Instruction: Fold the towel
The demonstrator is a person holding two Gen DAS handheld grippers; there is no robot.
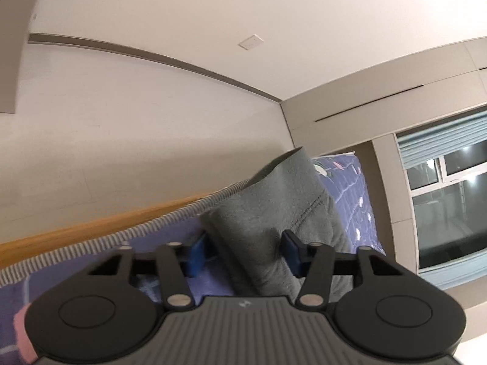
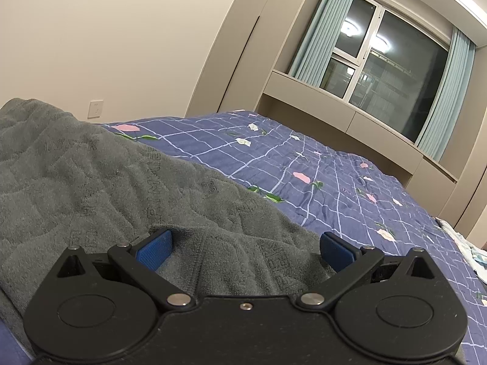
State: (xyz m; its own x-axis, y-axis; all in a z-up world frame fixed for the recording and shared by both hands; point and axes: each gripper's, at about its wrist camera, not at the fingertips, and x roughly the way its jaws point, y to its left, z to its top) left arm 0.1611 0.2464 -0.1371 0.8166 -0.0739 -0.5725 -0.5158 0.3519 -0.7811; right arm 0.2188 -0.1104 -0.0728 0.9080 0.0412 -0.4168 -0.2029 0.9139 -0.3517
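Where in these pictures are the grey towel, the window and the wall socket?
grey towel [image 2: 91, 176]: right wrist view, on its broad flat top.
window [image 2: 392, 73]: right wrist view, on the dark glass pane.
wall socket [image 2: 95, 109]: right wrist view, on the middle of its plate.

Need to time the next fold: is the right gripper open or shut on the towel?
Open. The right gripper has its blue fingers spread wide, with the grey towel bunched loosely between them.

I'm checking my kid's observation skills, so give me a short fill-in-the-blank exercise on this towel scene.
The towel is ____ in colour.
It lies on a blue checked bedspread printed with ____.
The right gripper has its jaws ____, with towel between them.
The curtains beside the window are light ____.

Missing words: grey; flowers; open; blue
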